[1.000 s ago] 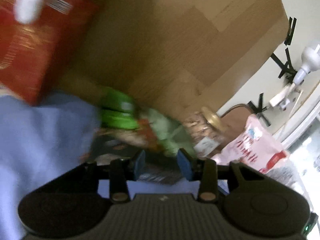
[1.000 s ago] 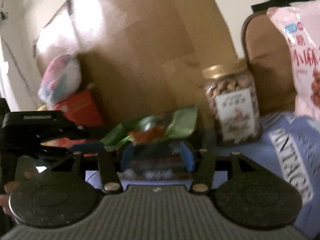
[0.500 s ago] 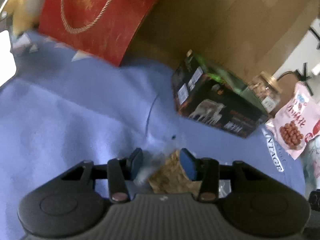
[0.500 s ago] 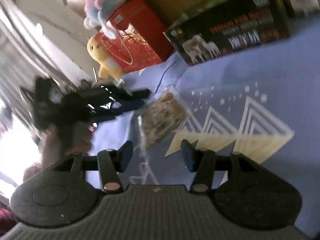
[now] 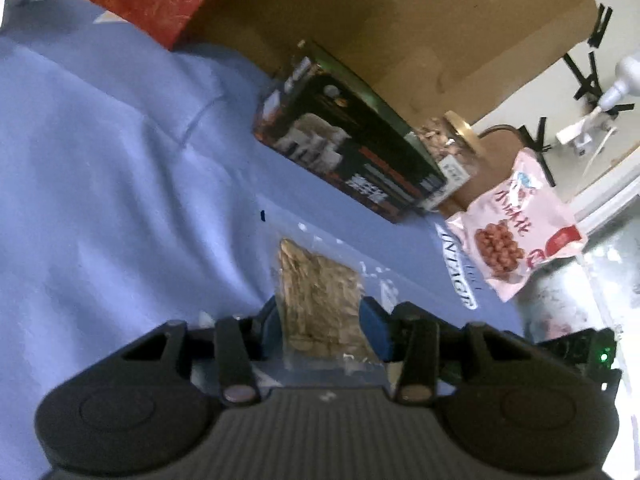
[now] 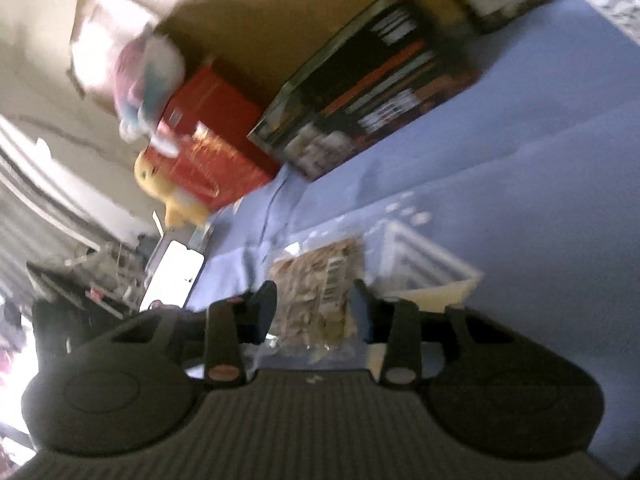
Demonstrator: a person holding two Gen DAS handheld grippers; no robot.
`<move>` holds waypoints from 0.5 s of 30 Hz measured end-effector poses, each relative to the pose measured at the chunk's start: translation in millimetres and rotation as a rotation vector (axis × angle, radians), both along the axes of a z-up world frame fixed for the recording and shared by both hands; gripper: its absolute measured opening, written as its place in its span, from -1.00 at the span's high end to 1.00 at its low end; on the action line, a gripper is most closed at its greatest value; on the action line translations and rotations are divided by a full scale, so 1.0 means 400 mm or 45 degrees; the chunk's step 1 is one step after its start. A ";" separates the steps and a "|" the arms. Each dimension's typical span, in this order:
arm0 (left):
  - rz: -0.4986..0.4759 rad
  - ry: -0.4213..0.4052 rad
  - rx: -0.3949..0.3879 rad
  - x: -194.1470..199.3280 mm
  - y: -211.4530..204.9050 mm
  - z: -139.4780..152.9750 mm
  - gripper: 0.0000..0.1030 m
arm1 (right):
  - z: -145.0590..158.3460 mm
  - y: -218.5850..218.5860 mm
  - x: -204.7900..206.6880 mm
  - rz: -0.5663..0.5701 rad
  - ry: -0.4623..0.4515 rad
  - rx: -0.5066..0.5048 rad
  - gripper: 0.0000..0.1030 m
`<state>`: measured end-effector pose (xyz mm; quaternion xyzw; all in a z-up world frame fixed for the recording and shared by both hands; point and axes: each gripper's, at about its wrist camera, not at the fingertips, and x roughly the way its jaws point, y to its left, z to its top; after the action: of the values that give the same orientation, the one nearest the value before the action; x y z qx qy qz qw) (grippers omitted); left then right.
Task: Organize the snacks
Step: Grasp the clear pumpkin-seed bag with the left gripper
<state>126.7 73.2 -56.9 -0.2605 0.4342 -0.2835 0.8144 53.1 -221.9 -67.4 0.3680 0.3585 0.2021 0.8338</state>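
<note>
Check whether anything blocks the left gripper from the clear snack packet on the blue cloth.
Nothing visible does. The clear snack packet shows between the fingers of the left gripper, on the blue cloth; the black box stands farther back.

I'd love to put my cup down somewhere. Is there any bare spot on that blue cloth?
Yes: the wide stretch of blue cloth left of the clear snack packet, in front of the red bag. Along the cardboard it's crowded: black box, nut jar, pink pouch.
</note>
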 end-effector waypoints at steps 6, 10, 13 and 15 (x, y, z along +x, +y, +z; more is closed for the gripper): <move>-0.052 0.083 -0.052 0.007 -0.063 -0.026 0.67 | 0.002 -0.066 -0.055 -0.079 -0.036 -0.060 0.18; -0.025 0.157 -0.146 0.024 -0.048 -0.049 0.75 | 0.005 -0.096 -0.076 -0.131 -0.053 -0.103 0.16; -0.030 0.299 -0.332 0.040 -0.018 -0.075 0.82 | 0.003 -0.117 -0.077 -0.156 -0.052 -0.092 0.16; -0.034 0.329 -0.422 0.041 -0.005 -0.075 0.84 | -0.004 -0.129 -0.070 -0.154 -0.038 -0.050 0.16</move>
<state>143.3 71.2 -86.8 -0.4191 0.4859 -0.3261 0.6942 25.0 -273.7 -69.2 0.3695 0.3269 0.1498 0.8569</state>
